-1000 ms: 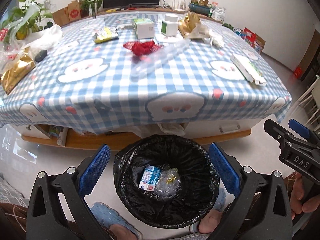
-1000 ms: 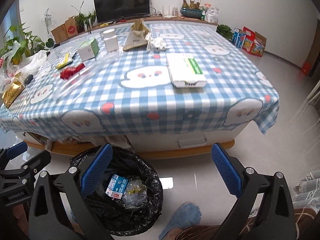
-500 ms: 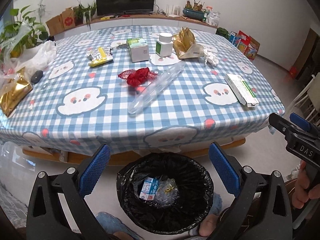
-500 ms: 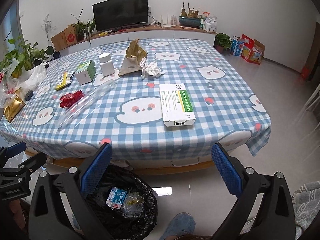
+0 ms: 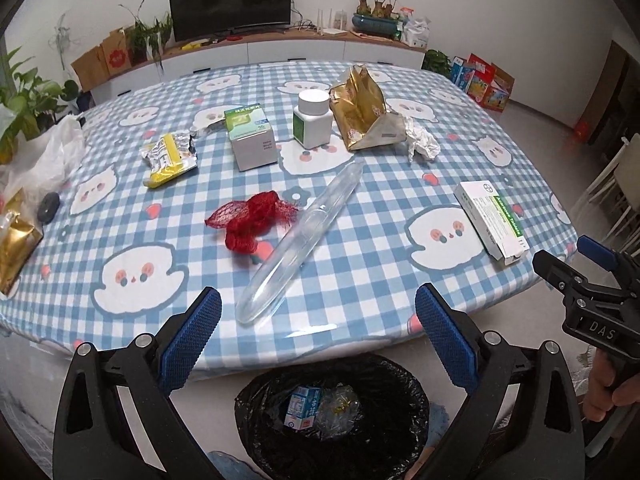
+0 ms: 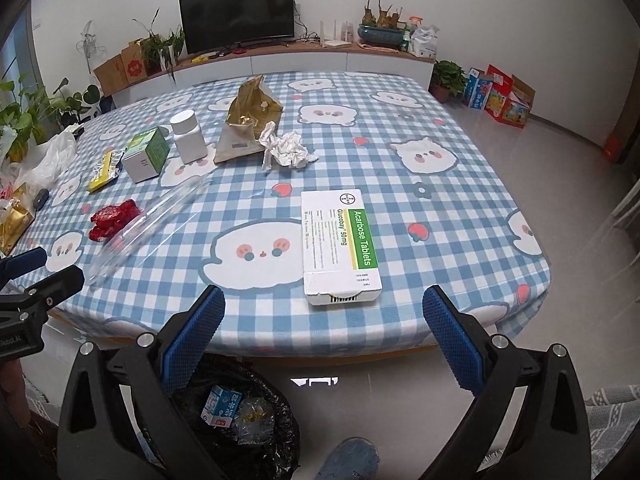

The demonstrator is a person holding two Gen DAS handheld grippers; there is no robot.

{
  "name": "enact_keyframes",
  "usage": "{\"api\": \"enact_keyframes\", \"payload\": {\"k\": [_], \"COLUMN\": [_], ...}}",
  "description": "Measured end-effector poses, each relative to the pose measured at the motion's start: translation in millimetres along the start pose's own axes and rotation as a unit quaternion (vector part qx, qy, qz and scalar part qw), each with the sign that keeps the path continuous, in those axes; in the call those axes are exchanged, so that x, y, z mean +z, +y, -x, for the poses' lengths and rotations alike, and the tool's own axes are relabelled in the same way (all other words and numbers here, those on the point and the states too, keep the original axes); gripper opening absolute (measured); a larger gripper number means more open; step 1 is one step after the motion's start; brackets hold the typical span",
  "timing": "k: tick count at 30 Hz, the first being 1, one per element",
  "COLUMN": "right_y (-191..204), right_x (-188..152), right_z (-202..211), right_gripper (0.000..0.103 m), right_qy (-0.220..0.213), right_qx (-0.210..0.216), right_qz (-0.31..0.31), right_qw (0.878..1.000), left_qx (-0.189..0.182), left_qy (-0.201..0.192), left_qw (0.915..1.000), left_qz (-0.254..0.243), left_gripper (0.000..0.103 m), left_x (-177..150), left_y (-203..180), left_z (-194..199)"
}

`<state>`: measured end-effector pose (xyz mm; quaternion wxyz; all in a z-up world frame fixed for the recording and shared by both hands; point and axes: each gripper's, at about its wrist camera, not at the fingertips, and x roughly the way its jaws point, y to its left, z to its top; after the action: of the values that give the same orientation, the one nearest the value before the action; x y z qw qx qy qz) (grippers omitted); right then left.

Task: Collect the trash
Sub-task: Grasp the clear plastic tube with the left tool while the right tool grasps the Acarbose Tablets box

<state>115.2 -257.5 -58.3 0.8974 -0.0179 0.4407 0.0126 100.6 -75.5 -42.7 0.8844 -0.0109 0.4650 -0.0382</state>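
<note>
both claws wide open and empty; right claw sits closest to the tablet box, long side pointing straight at it

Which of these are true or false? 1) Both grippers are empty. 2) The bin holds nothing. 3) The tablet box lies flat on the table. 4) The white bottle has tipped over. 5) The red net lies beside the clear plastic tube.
1) True: the left gripper and right gripper are open and hold nothing.
2) False: the bin holds a small carton and a clear wrapper.
3) True: the tablet box lies flat.
4) False: the white bottle stands upright.
5) True: the red net lies beside the clear plastic tube.
</note>
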Motion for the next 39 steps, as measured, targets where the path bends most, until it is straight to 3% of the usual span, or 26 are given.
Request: {"api": "enact_keyframes", "payload": {"k": [8, 21, 31, 39], "right_y": [4.7, -3.3, -5.7, -7.3], "right_x": [26.0, 45.3, 47.1, 49.0], "right_z": [-21.9, -76.2, -100.2, -114.6], "right_gripper": [0.095, 0.09, 0.077, 0.066], "right_qy": [0.006, 0.065, 0.097, 0.113], "right_qx": [0.003, 0.003, 0.009, 0.008], "right_qz": [0.015, 0.007, 0.0, -0.007], "right_qw": [1.0, 0.998, 0.995, 0.993], "left_qx": [-0.009, 0.002, 0.011, 0.008], "left_qy": [0.024, 0.056, 0.095, 0.104], "left_qw": [0.9995, 0.9977, 0.9947, 0.994], "left_qz": [-0.019, -0.039, -0.037, -0.034], "left_gripper": [0.091, 0.087, 0.071, 0.054], "left_x": [35.9, 83.2, 92.6, 91.9], "left_y": [-6.8, -24.2, -28.6, -34.4], "left_z": [-43.1, -105.7, -138.5, -144.6]}}
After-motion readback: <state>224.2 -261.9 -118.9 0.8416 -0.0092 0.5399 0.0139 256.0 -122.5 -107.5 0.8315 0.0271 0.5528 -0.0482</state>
